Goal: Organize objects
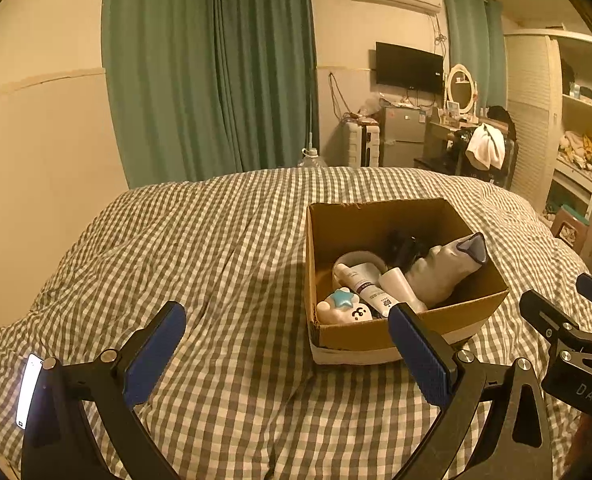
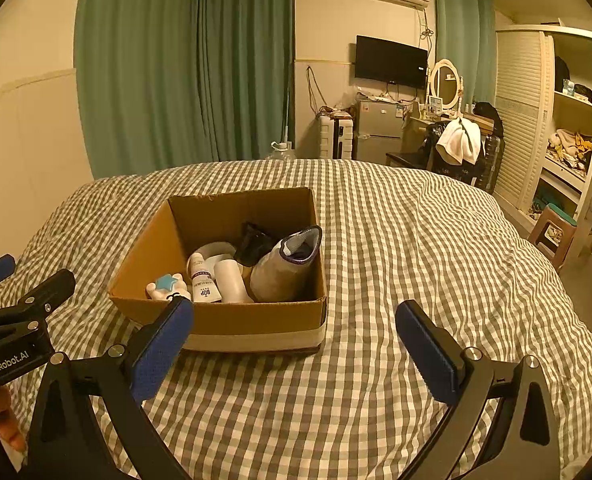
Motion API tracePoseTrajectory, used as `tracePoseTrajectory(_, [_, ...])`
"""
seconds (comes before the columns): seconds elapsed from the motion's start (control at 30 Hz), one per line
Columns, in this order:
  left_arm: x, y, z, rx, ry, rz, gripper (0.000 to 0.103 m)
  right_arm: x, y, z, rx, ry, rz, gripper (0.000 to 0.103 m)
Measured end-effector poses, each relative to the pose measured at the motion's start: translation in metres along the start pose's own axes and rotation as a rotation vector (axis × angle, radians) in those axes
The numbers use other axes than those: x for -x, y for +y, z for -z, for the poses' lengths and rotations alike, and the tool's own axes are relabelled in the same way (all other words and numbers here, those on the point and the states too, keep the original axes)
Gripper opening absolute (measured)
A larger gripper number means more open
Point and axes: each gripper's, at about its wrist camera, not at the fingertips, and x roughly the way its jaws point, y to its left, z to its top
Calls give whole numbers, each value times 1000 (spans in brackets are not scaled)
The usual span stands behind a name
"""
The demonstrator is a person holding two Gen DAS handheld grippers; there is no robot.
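Note:
An open cardboard box rests on a bed with a grey-and-white checked cover. Inside lie a white toy with a blue star, a white tube with dark print, a white cylinder, a grey sock-like pouch and something black. My left gripper hovers open in front of the box's near left corner, holding nothing. My right gripper is open and holds nothing, just in front of the box's near right corner.
A lit phone lies on the bed at the near left. Beyond the bed hang green curtains; a small fridge, a dressing table with a mirror and an open wardrobe stand at the right. A stool is beside the bed.

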Motion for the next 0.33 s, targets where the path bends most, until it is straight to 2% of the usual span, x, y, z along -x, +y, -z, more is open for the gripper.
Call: tracePoseTrajectory(0.33, [0, 1, 1, -9, -8, -5, 103, -3, 2, 3, 7, 3, 1, 101])
